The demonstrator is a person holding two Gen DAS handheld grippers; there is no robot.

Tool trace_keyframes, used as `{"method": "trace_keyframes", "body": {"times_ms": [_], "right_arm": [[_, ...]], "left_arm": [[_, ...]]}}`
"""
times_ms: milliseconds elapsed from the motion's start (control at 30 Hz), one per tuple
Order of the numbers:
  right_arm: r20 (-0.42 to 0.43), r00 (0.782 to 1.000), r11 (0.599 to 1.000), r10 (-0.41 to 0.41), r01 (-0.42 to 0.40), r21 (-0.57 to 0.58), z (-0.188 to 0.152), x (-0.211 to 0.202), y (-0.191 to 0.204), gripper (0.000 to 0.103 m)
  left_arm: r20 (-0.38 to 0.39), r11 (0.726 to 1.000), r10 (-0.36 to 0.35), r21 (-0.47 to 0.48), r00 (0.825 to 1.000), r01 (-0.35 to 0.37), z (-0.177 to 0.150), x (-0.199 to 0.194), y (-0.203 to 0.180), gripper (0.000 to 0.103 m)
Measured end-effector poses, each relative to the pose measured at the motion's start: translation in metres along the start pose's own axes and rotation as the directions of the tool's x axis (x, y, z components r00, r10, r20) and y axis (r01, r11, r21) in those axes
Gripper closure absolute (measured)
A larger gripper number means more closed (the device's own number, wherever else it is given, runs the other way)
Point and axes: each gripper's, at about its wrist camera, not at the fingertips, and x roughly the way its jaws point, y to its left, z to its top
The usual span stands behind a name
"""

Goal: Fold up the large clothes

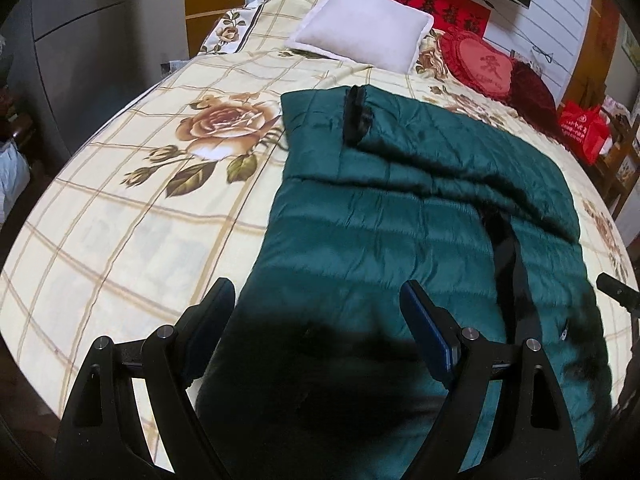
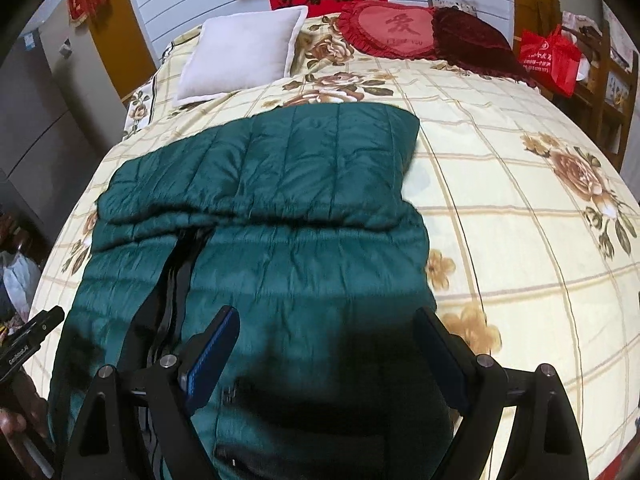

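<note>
Lying spread across the flowered bedspread, the dark green quilted coat is sitting with its far part already doubled over, so a thick fold is running across it and a black cuff is showing on top in the left wrist view. A dark zipper line is running down the near half toward the bed's edge. Both tools are hanging over that near end: the left gripper is standing with its jaws wide apart and nothing between the pads, over the coat's left border, while the right gripper is likewise gaping and empty over the right side. Placed like this, one at each side, they are probably lining up to take the two near corners together, which would let the hem be lifted evenly for the next fold. A white pillow and a red heart cushion are resting at the head of the bed, well apart from the coat.
</note>
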Motion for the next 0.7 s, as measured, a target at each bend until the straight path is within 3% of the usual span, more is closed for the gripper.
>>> {"method": "trace_keyframes", "body": {"times_ms": [533,700], "right_arm": [[-0.002,0.999,0.998,-0.044,0.044,-0.044,-0.055,-0.027,0.000,0.017],[-0.003,1.000,1.000,-0.010,0.010,-0.016,-0.064,-0.036,-0.005,0.017]], "left_arm": [[-0.047,1.000,-0.013,-0.025,0.999,0.011,-0.046,-0.020,0.031,0.018],[-0.066,0.999,-0.017,-0.040,0.998,0.014,-0.055,-0.025,0.041,0.018]]}}
